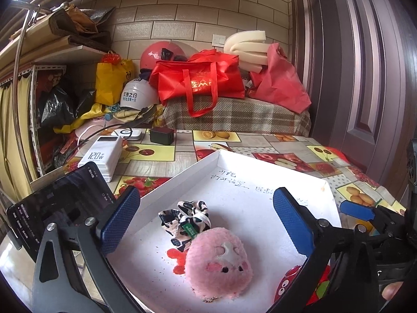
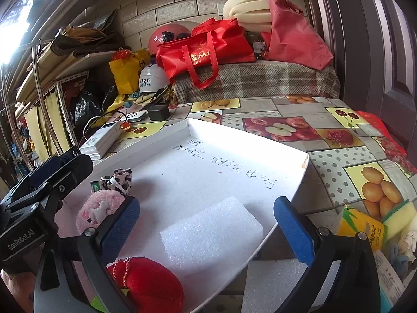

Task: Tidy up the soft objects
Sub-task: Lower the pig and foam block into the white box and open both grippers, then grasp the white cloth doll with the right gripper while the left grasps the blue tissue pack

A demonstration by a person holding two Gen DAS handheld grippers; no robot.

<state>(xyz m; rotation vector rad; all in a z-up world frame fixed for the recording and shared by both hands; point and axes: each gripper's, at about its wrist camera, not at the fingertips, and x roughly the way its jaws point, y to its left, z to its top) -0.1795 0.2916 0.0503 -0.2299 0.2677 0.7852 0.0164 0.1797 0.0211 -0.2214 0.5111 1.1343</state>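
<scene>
Soft toys: pink plush + cow-print scrunchie in white tray | L gripper jaws open, straddling plush | R gripper jaws open over foam block | tip: lower, center, close gently

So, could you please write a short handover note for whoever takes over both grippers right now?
Left gripper: open, empty, above the pink plush.
Right gripper: open, empty, above the white foam block.
In the white tray: pink plush, cow-print scrunchie touching it, foam block, red plush at the near edge.
Left, probably: yellow sponge and the tissue pack lie outside the tray, on the table at right.
</scene>
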